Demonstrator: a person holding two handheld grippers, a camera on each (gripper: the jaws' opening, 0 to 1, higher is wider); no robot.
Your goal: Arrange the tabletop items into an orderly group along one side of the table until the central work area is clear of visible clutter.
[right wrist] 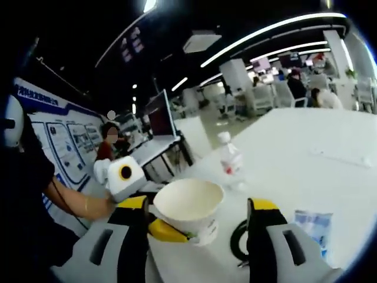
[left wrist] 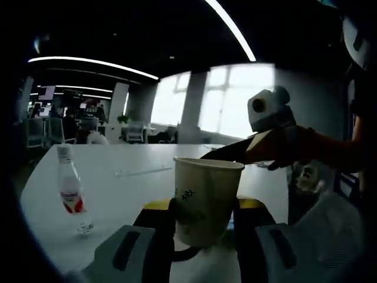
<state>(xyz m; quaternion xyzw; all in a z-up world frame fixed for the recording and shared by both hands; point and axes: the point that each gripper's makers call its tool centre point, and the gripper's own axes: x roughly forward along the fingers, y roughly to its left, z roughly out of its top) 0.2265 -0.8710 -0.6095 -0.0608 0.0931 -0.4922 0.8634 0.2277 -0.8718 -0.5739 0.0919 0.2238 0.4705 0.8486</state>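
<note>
A paper cup (left wrist: 205, 200) is held upright between the jaws of the left hand-held gripper (left wrist: 203, 236), above the white bench (left wrist: 129, 188). In the right gripper view the same cup (right wrist: 189, 211) is seen with the left hand-held gripper's yellow tips at its side. The right hand-held gripper (right wrist: 197, 236) is spread wide, and nothing is held in it. A small water bottle (left wrist: 69, 187) stands to the left on the bench. A clear packet (right wrist: 312, 227) lies near the right jaw.
</note>
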